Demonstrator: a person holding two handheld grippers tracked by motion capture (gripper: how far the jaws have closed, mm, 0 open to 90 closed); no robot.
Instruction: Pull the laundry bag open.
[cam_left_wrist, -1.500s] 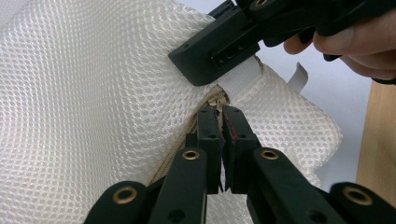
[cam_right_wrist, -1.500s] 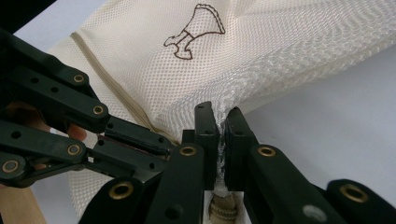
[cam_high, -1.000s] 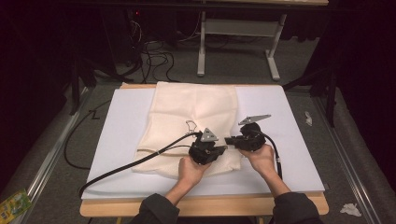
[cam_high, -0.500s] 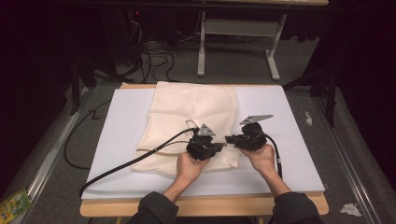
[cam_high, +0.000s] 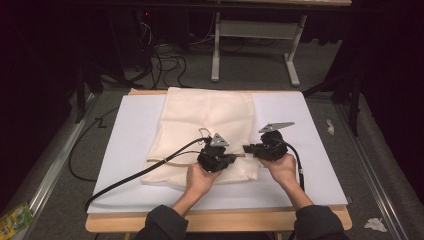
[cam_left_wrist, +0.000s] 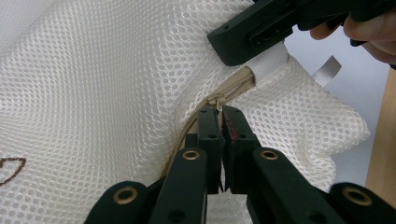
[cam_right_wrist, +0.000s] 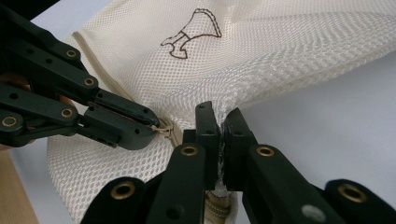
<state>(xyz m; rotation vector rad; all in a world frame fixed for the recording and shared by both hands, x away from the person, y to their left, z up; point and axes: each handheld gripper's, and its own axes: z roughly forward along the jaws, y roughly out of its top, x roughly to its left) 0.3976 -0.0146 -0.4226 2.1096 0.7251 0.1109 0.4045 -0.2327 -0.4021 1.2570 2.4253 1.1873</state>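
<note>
A cream mesh laundry bag (cam_high: 207, 120) lies flat on the white board (cam_high: 130, 145). A beige zipper (cam_left_wrist: 233, 86) runs along its near edge. My left gripper (cam_left_wrist: 222, 112) is shut on the zipper pull (cam_right_wrist: 164, 129). In the high view the left gripper (cam_high: 234, 156) points right, toward the right gripper (cam_high: 246, 148). My right gripper (cam_right_wrist: 222, 114) is shut on the bag's mesh edge, just past the zipper's end, and lifts it a little. A white fabric tab (cam_left_wrist: 270, 63) of that corner shows under the right gripper's black jaw.
The board rests on a wooden table (cam_high: 220, 222) whose front edge is close to both hands. A brown stitched logo (cam_right_wrist: 191, 32) marks the bag. The left gripper's cable (cam_high: 135, 175) trails across the bag and board to the front left. A table frame (cam_high: 255, 45) stands behind.
The left hand has shifted very slightly at the zipper. Both grippers keep the same hold on the bag.
</note>
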